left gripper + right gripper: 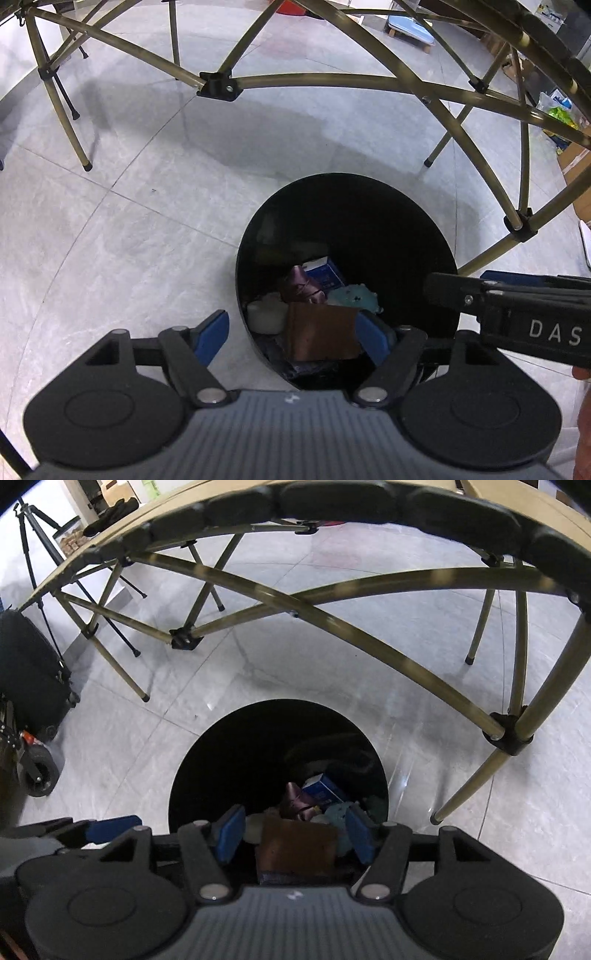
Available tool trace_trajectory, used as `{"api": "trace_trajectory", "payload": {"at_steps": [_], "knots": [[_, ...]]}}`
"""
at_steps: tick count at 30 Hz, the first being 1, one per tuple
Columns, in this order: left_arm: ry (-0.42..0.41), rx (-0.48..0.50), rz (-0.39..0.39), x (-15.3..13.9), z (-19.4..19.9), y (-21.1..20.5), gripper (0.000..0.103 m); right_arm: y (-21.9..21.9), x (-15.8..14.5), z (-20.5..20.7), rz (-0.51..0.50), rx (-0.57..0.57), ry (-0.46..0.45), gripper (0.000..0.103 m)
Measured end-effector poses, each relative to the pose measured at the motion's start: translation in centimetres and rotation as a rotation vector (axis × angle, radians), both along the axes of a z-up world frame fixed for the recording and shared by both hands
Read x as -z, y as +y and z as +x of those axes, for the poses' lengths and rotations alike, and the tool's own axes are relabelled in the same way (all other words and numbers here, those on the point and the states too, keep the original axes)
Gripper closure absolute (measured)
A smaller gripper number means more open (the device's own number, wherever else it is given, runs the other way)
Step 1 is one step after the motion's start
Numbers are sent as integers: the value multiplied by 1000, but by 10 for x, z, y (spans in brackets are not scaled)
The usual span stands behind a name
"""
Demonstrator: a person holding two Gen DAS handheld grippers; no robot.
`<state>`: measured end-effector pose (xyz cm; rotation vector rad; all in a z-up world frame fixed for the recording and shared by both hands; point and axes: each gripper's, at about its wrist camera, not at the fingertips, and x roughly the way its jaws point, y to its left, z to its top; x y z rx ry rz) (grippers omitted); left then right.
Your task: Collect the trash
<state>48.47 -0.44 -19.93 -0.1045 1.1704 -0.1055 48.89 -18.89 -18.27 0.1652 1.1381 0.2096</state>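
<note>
Left wrist view: the left gripper [293,338] hangs over the near rim of a round black bin [424,236], its 2 blue-padded jaws spread wide and gripping nothing. The left pad [212,338] sits outside the bin over the grey tiled floor [129,221]; the other pad is above the bin's opening. Between the jaws and just ahead lies a brown cardboard piece [321,332] on the trash heap. Left of it is a white lump [266,314]; beyond it, a purple wrapper [301,284], a blue carton [325,271] and a teal crumple [352,297]. The right gripper [517,314] reaches in from the right, over the bin's rim.

Right wrist view: the right gripper [293,834] is above the same bin [221,757], jaws wide and empty, both pads over the opening. The cardboard piece [299,845] lies between them, the purple wrapper [299,801] and blue carton [325,788] farther ahead. A folding table frame [332,627] stands past the bin.
</note>
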Motion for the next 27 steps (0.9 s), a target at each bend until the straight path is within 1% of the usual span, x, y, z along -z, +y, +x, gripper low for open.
{"api": "trace_trajectory", "payload": {"at_steps": [4, 7, 9, 10, 11, 12, 13, 15, 17, 18, 19, 21, 22, 23, 24, 25, 27], "knots": [[-15, 1, 2, -4, -1, 1, 26, 2, -1, 4, 2, 4, -7, 43], [-36, 8, 1, -10, -2, 0, 26, 2, -9, 1, -1, -6, -33, 43], [-62, 13, -4, -20, -6, -1, 26, 0, -22, -5, 3, -14, -82, 43], [-92, 14, -2, -28, -11, 0, 26, -1, -30, -11, 3, -15, -116, 43], [-129, 11, 11, -39, -19, 2, 26, -4, -41, -19, -2, -12, -158, 43], [-168, 5, 40, -50, -29, 3, 26, -8, -54, -30, -6, 5, -202, 43], [-227, 0, 74, -66, -45, 5, 26, -14, -68, -43, -1, 33, -247, 43], [-328, -10, 110, -97, -82, 9, 23, -27, -95, -76, 46, 69, -335, 42], [-412, -1, 127, -133, -128, 14, 14, -35, -120, -111, 71, 73, -410, 39], [-463, -9, 131, -150, -153, 17, 12, -37, -135, -131, 65, 64, -445, 39], [-513, -20, 136, -168, -178, 19, 6, -38, -149, -151, 57, 51, -483, 38], [-601, -34, 137, -199, -227, 25, 2, -38, -177, -198, 31, 20, -568, 27], [-645, -29, 130, -212, -254, 27, 0, -37, -187, -221, 12, 5, -608, 19], [-671, -21, 133, -222, -273, 26, 0, -36, -196, -245, -8, -7, -652, 16], [-688, -19, 146, -231, -296, 26, 0, -36, -203, -268, -23, -5, -682, 15], [-697, -27, 152, -237, -318, 26, 0, -37, -208, -288, -25, 1, -697, 14], [-709, -30, 141, -246, -352, 27, 0, -41, -214, -326, -4, 5, -709, 14]]}}
